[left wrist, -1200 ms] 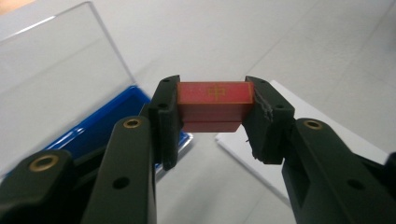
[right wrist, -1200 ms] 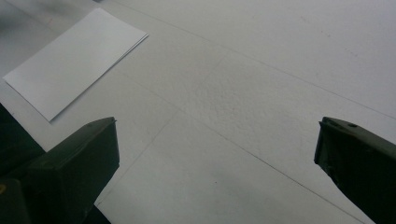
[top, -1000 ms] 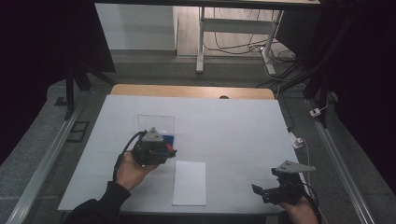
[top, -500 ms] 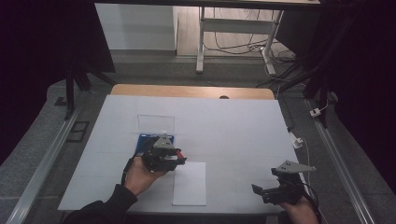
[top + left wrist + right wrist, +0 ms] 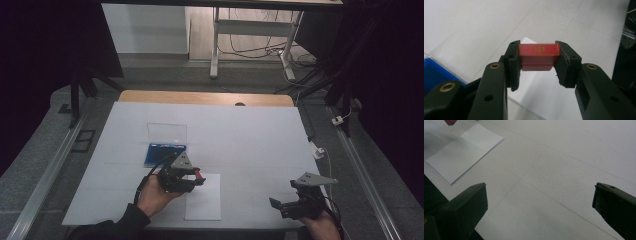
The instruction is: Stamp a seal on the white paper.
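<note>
Two hand-held grippers work over a white desk [image 5: 260, 140], each gripped by a person's hand near the desk's front edge. Left gripper [image 5: 539, 56] is clamped on a small red block [image 5: 538, 53] with a gold character on its upper face; the block sits squarely between the two black jaws, raised off the surface. Seen from the high view, the left gripper [image 5: 192, 179] holds the block [image 5: 199, 175] just over the upper left corner of a white sheet of paper [image 5: 205, 200] that lies flat near the front edge, left of its middle. Just beyond it, toward the far edge, rests a shallow blue tray [image 5: 160, 152], with a clear lid [image 5: 167, 132] lying flat behind that. Right gripper [image 5: 539, 202] hovers near the front right corner, its jaws spread wide with nothing between them, only bare desk beneath.
</note>
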The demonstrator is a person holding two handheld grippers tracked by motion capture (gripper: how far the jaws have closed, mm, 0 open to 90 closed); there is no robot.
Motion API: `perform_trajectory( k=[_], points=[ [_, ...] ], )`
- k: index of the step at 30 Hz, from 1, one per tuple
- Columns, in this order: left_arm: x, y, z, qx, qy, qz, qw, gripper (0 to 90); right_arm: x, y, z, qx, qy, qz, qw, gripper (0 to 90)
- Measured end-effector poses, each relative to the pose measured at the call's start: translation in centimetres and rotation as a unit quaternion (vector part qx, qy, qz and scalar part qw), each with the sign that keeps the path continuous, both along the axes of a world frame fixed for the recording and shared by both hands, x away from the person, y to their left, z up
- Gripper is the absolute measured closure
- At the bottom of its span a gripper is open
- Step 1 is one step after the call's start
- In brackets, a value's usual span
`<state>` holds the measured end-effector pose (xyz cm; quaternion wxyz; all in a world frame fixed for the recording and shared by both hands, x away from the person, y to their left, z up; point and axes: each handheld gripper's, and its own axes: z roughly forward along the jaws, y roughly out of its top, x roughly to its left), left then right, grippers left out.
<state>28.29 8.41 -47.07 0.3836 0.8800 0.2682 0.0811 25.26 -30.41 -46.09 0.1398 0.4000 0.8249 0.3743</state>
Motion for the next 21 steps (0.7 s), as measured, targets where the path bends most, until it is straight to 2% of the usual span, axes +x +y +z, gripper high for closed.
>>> perform_trajectory(
  k=[6,21],
  points=[
    [-0.2,-0.6,-0.5,0.006,0.004,-0.006,1.0,58.2,0.0,0.0,0.0,0.0,-0.002,-0.001,1.0,0.0],
    [0.4,-1.3,-2.6,0.023,0.026,-0.013,0.9993,58.2,-0.1,0.1,0.0,-0.002,-0.002,-0.001,1.0,0.0]
  ],
)
